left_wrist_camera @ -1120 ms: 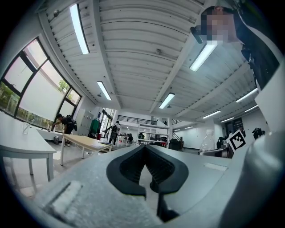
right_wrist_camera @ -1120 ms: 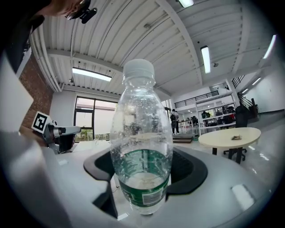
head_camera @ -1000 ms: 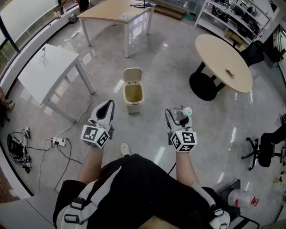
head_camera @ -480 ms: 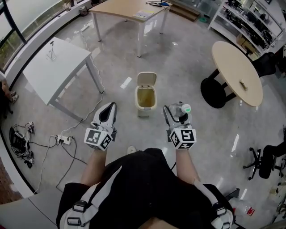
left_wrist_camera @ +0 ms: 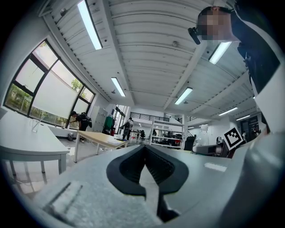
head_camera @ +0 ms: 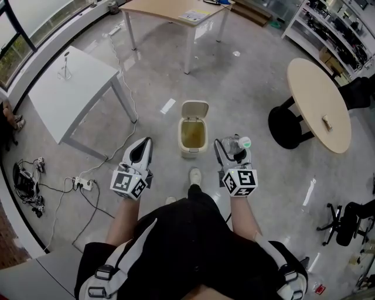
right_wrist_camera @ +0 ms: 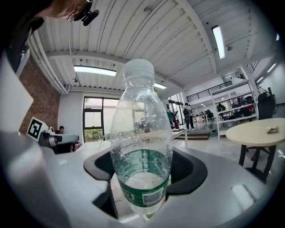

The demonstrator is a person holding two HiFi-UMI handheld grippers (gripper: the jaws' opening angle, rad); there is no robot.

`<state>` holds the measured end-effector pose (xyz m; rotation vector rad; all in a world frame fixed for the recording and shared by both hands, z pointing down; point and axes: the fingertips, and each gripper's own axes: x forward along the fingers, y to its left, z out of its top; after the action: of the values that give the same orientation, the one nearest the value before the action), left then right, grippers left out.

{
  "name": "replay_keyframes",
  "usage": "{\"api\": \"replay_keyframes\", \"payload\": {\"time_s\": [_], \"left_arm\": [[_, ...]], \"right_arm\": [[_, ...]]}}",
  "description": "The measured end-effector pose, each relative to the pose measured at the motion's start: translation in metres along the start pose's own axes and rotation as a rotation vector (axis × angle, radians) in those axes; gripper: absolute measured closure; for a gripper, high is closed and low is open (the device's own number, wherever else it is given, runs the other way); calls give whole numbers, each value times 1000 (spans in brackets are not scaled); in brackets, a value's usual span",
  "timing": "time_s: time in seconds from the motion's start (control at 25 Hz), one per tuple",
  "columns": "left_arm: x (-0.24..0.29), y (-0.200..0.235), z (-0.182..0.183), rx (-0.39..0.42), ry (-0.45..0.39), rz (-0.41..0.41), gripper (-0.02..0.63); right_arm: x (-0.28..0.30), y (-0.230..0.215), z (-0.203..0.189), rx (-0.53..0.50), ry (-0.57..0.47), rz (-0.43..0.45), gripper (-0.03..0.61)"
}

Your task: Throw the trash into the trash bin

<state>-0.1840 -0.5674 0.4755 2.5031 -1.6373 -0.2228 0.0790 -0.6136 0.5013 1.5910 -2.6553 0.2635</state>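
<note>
A beige trash bin (head_camera: 193,136) stands on the floor with its lid (head_camera: 195,109) flipped up, just ahead of and between my two grippers. My right gripper (head_camera: 232,145) is shut on a clear plastic bottle (right_wrist_camera: 141,147) with a green label and a white cap; the bottle stands upright between the jaws, to the right of the bin. My left gripper (head_camera: 142,146) is to the left of the bin, its jaws shut (left_wrist_camera: 144,149) with nothing between them.
A white table (head_camera: 70,94) stands at the left, a wooden table (head_camera: 176,12) at the back, a round table (head_camera: 319,99) at the right. Cables and a power strip (head_camera: 82,184) lie on the floor at the left. An office chair (head_camera: 345,220) is at the far right.
The person has walked forward, so the bin now sits closer, between the grippers. Both grippers keep the same pose, and the bottle stays in the right one.
</note>
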Motion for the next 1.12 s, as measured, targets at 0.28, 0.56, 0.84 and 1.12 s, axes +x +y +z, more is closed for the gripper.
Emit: {"api": "replay_keyframes", "payload": {"time_s": [0.28,0.56,0.84,1.12], "left_arm": [[86,7,1,12,-17,32,612],[167,2,-4,29,-23,23,612],[200,12,-24,6,29,38,612],[211,40,-50,-25,88,65,612]], "right_arm": [[77,-41,18,12,-14,109,250],[129,-81,23,13,-10,186,250],[168,-91,11,19,50,235,250],[202,-75,-19,7,133,270,250]]}}
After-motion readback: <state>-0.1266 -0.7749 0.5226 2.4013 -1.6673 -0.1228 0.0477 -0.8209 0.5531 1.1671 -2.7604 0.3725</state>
